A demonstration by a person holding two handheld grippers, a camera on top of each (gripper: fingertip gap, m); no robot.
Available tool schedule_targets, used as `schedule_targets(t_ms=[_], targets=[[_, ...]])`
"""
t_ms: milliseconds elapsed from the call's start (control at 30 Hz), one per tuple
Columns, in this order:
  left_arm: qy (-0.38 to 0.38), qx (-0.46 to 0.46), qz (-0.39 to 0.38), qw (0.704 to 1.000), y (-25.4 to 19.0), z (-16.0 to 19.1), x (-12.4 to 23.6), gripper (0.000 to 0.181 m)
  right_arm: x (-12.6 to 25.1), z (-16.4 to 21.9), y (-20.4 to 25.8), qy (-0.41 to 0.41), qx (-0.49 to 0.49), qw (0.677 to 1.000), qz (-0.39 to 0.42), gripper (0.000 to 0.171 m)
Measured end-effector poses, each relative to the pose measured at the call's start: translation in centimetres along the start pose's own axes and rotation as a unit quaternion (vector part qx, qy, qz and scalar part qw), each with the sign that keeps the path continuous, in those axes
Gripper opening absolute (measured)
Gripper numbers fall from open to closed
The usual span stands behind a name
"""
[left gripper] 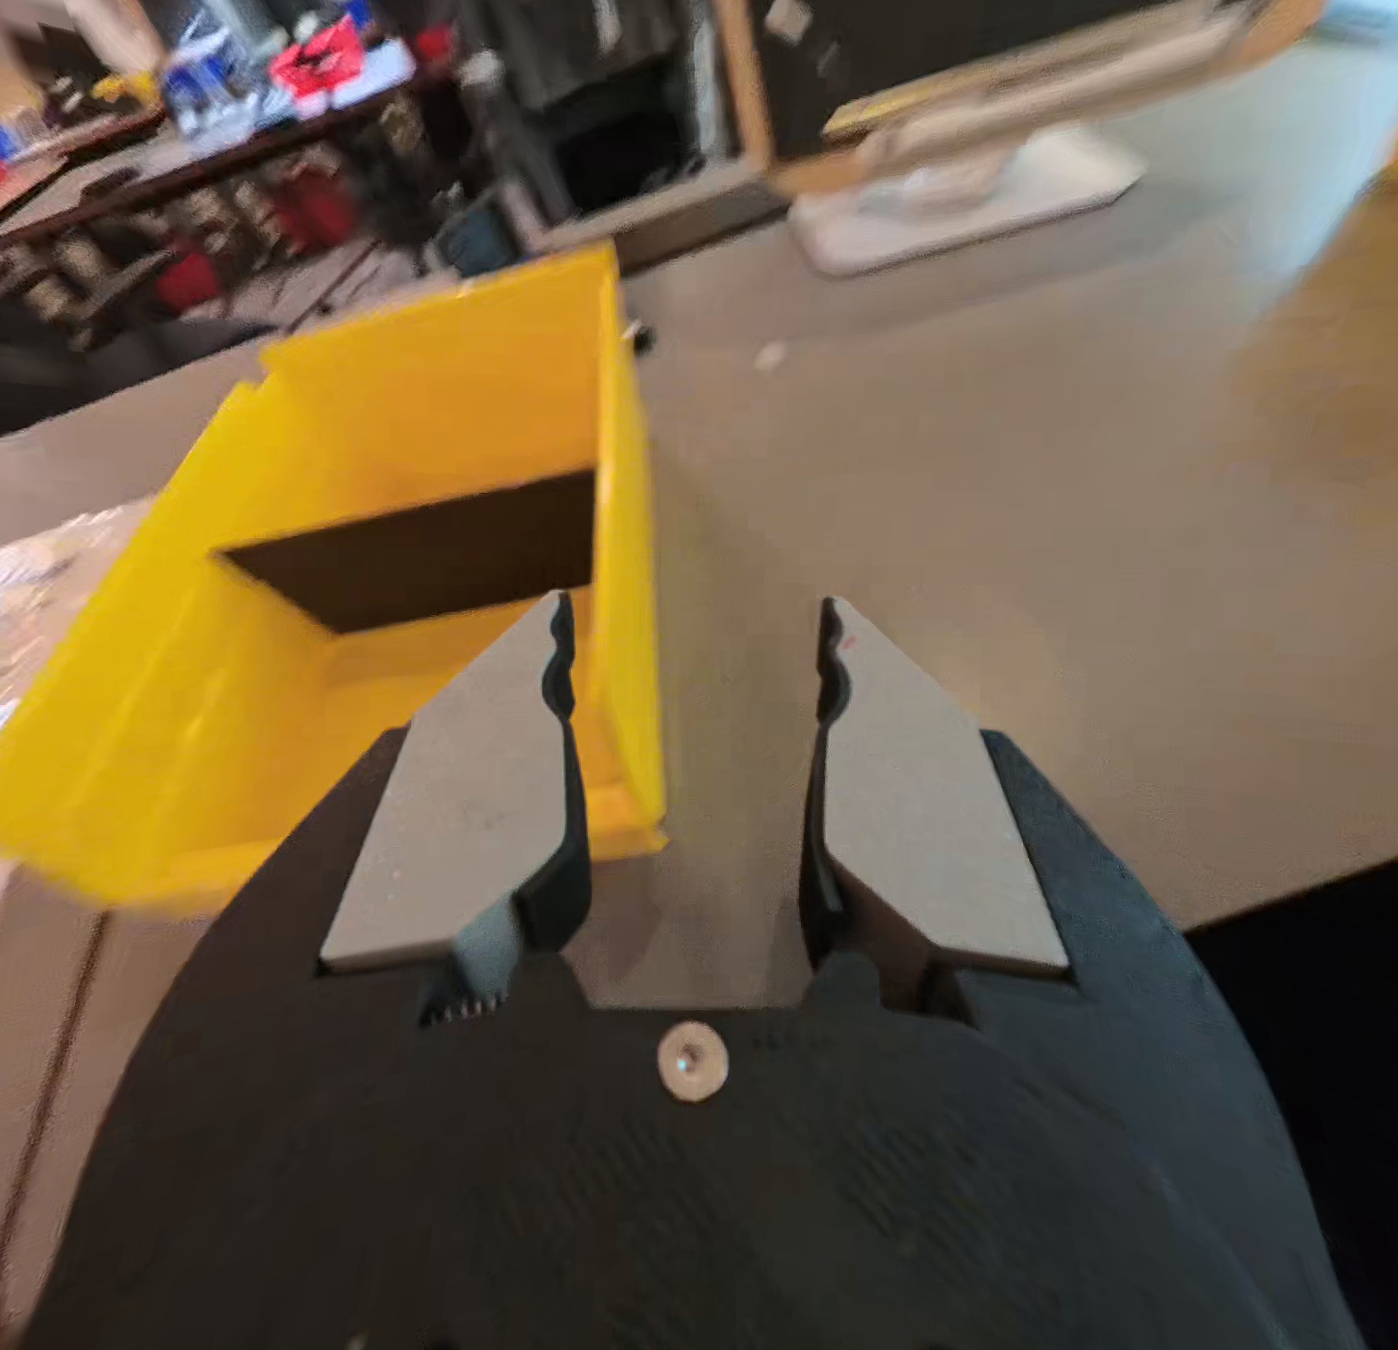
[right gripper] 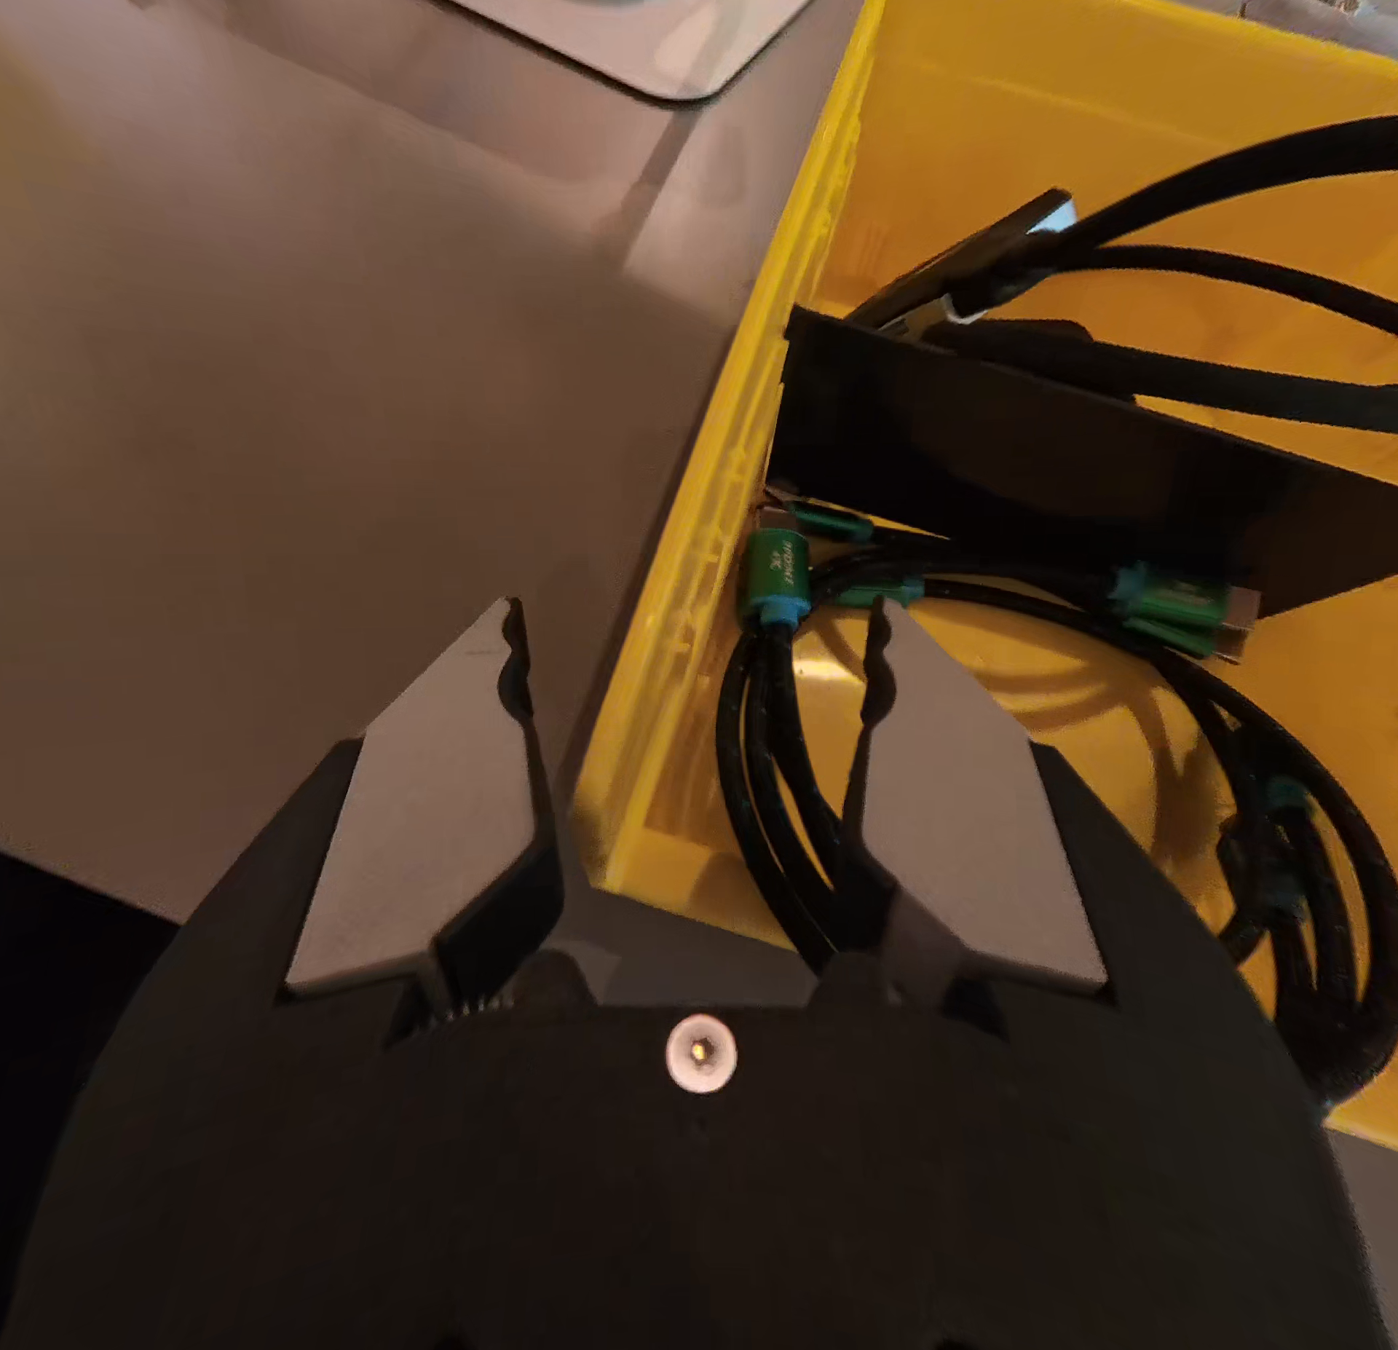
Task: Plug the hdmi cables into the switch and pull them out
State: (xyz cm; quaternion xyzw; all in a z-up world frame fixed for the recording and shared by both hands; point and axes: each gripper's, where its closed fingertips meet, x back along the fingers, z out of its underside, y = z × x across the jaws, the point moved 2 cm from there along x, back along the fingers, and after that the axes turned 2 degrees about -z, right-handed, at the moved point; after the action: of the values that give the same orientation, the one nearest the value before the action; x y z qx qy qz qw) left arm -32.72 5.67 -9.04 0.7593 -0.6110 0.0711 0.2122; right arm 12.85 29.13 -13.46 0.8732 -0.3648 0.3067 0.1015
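- A workshop or lab room, going by the blurred long tables (left gripper: 227, 156) at the back, loaded with red and blue boxes (left gripper: 318, 65).
- A grey worktop (left gripper: 983, 481) carries a yellow parts bin (left gripper: 424, 421) and a monitor's white base (left gripper: 968, 201).
- The bin holds coiled black cables (right gripper: 772, 746).

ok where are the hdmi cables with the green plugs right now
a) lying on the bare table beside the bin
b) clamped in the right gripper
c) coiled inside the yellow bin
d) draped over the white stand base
c: the right wrist view shows the black cables and a green plug inside the yellow bin, while the right gripper is open and holds nothing.
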Motion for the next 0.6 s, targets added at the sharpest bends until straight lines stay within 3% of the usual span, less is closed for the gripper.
schedule_targets(t_ms=[67, 133, 167, 200, 233, 400, 600], targets=[[0.026, -0.002, -0.023, 0.999, 1.2, 2.3, -0.8, 0.064, -0.7, 0.4, 0.0, 0.023, 0.018, 0.999, 0.028, 0.073], [0.042, 0.003, -0.022, 0.999, 1.5, 3.8, -2.5, 0.057, -0.9, 0.5, 0.3, 0.038, 0.056, 0.997, 0.044, 0.034], [0.051, -0.003, -0.029, 0.998, 1.8, 4.5, -3.5, 0.043, -0.9, 0.5, 0.7, 0.048, 0.072, 0.995, 0.046, 0.022], [0.058, -0.022, -0.053, 0.997, 2.4, 4.9, -4.2, 0.016, -0.9, 0.5, 1.0, 0.058, 0.078, 0.994, 0.056, 0.02], [0.047, -0.057, -0.046, 0.996, 2.2, 4.8, -4.5, 0.003, -0.9, 0.6, 1.1, 0.063, 0.08, 0.993, 0.067, 0.019], [0.008, -0.048, -0.04, 0.998, 3.7, 4.0, -2.7, 0.003, 0.0, 1.1, 4.6, 0.058, 0.077, 0.995, 0.028, 0.018], [-0.049, -0.042, -0.086, 0.994, 7.5, -0.5, 3.4, 0.004, -0.8, -0.2, 15.0, 0.048, 0.102, 0.993, -0.026, 0.023]])
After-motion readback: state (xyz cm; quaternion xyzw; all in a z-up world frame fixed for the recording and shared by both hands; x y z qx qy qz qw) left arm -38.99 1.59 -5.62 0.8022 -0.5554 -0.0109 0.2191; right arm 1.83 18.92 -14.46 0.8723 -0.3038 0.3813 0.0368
